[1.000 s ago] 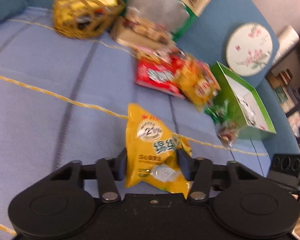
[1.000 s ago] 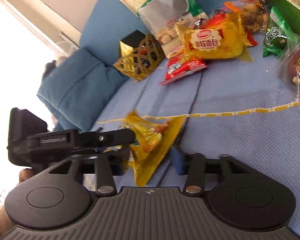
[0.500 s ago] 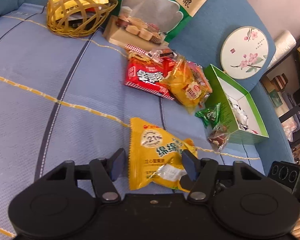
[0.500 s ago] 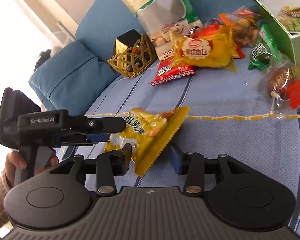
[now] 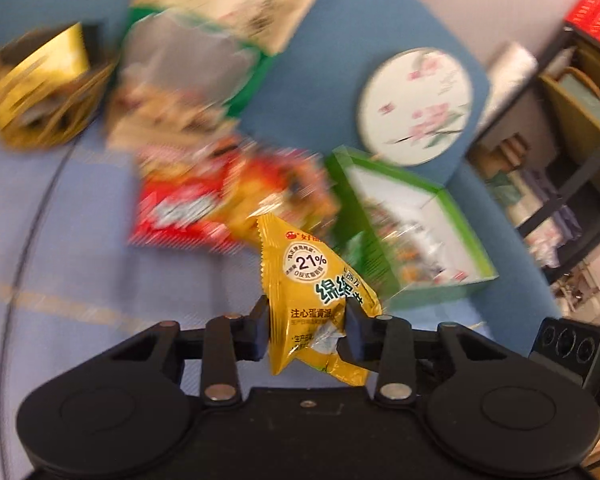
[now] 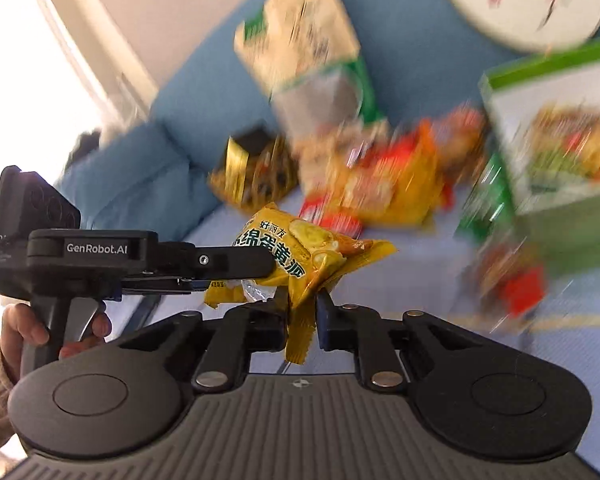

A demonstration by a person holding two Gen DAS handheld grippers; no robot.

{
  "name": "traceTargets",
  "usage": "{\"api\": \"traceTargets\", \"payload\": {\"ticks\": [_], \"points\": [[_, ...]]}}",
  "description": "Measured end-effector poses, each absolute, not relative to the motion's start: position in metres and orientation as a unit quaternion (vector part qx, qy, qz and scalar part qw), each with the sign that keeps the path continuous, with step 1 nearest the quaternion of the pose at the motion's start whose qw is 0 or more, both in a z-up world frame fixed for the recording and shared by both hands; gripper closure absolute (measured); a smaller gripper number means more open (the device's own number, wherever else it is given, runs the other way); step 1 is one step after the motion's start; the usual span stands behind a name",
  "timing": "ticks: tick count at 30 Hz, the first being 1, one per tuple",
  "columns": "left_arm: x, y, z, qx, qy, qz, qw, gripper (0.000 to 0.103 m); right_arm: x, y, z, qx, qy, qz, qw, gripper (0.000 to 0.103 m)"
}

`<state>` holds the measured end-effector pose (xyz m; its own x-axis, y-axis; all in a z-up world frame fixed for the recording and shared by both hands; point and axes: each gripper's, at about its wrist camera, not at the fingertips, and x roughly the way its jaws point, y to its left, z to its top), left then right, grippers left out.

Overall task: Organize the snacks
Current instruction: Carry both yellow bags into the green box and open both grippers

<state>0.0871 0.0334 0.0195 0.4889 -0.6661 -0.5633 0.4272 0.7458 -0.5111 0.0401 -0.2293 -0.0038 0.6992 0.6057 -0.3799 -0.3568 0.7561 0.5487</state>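
A yellow snack packet (image 5: 308, 280) hangs above the blue sofa seat, gripped from two sides. My left gripper (image 5: 306, 328) is shut on its lower part, the pads pinching the crumpled wrapper. In the right wrist view the same yellow snack packet (image 6: 300, 252) is held with my right gripper (image 6: 302, 318) shut on its crimped end, while the left gripper (image 6: 236, 264) comes in from the left, carried by a person's hand (image 6: 24, 324). The green box (image 5: 404, 224) with snacks inside lies open just beyond the packet to the right.
Blurred loose snacks (image 5: 204, 200) lie in a heap behind the packet. A wicker basket (image 5: 44, 92) stands at the back left, a large green-and-beige bag (image 5: 204, 40) leans on the backrest, and a round floral tin (image 5: 416, 106) stands above the box. Shelves (image 5: 572, 140) stand off to the right.
Both grippers opened around the yellow packet lying on the seat, then closed on it and lifted it. Both views have swung up and toward the green box.
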Motion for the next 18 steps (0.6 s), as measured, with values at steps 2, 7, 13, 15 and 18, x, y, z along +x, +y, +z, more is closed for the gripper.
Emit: {"api": "traceTargets", "payload": {"ticks": [2, 7, 13, 15, 18], "points": [[0.094, 0.011, 0.032, -0.145, 0.376, -0.342, 0.849, 0.084, 0.04, -0.25, 0.005, 0.233, 0.255, 0.249, 0.905, 0.078], [0.109, -0.05, 0.05, -0.12, 0.351, -0.39, 0.843, 0.084, 0.035, -0.294, 0.021, 0.231, 0.206, 0.179, 0.934, 0.077], [0.13, -0.112, 0.048, -0.117, 0.352, -0.435, 0.821, 0.084, 0.034, -0.334, 0.021, 0.242, 0.183, 0.103, 0.947, 0.077], [0.134, -0.129, 0.047, -0.113, 0.353, -0.444, 0.816, 0.084, 0.035, -0.344, 0.019, 0.246, 0.181, 0.08, 0.949, 0.077], [0.14, -0.149, 0.041, -0.109, 0.355, -0.453, 0.811, 0.084, 0.038, -0.354, 0.015, 0.249, 0.182, 0.052, 0.95, 0.077]]}}
